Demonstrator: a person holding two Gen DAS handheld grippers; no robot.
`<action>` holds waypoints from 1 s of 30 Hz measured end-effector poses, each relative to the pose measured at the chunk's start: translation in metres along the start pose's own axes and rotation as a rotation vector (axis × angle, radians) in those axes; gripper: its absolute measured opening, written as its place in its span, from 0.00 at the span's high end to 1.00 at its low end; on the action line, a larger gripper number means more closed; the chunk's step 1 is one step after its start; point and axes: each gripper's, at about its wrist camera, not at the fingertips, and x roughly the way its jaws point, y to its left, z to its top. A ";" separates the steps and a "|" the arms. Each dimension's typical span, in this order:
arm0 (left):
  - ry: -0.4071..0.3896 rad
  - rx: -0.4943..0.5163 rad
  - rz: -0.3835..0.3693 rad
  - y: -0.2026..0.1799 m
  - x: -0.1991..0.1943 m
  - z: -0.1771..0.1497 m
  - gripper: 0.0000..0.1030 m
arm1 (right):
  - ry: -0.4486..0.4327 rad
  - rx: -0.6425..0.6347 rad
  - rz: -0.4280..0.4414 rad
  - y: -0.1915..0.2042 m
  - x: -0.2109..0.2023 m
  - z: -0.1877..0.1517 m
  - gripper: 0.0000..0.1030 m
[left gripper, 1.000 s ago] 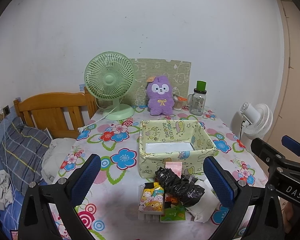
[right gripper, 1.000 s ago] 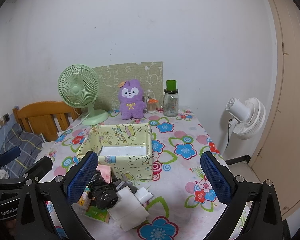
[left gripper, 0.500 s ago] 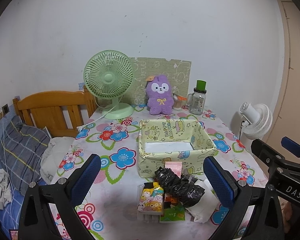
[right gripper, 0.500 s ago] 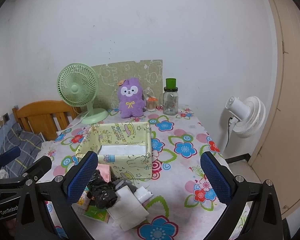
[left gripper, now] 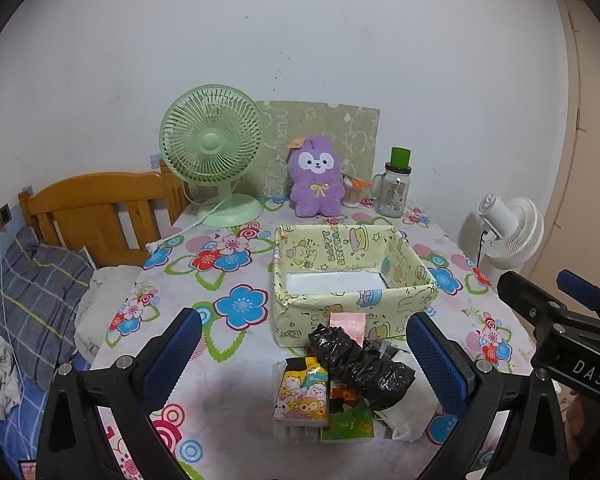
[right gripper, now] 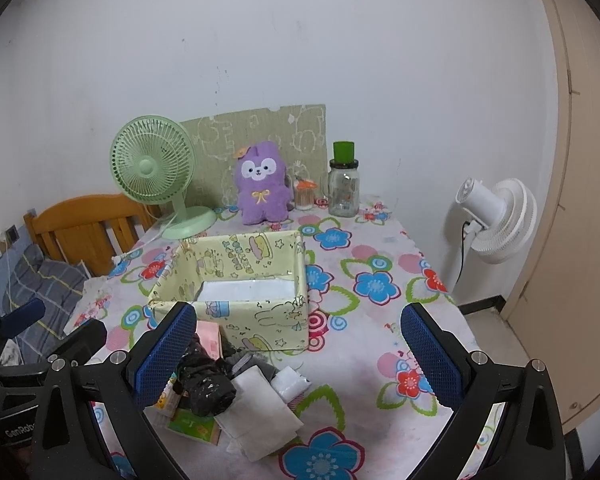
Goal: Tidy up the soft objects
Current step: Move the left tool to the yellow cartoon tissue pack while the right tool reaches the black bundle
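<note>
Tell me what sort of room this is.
Most likely a bedroom at home: a wooden headboard with a checked pillow beside a flower-cloth table holding a purple plush toy.

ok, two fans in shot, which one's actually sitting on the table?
The green fan. Its round base rests on the flowered tablecloth at the back left, beside the purple plush toy. The white fan stands off the table's right side, lower down.

A home bedroom: wooden bed headboard (left gripper: 96, 208), pillow (left gripper: 36, 300), floral-clothed table (left gripper: 228, 280).
</note>
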 end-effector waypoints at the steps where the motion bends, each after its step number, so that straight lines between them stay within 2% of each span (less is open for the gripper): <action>1: 0.002 0.000 -0.002 0.000 0.002 0.000 0.01 | 0.002 0.001 0.002 0.000 0.001 0.000 0.01; 7: 0.021 0.005 -0.009 0.001 0.011 -0.002 0.04 | 0.009 -0.002 0.017 0.004 0.007 0.002 0.03; 17: 0.101 0.002 -0.003 0.008 0.042 -0.014 0.08 | 0.087 -0.015 0.048 0.011 0.042 -0.008 0.05; 20: 0.129 -0.008 -0.029 0.011 0.051 -0.018 0.11 | 0.105 -0.022 0.055 0.013 0.051 -0.011 0.06; 30: 0.199 0.014 -0.028 0.012 0.074 -0.032 0.12 | 0.166 -0.044 0.114 0.029 0.078 -0.023 0.08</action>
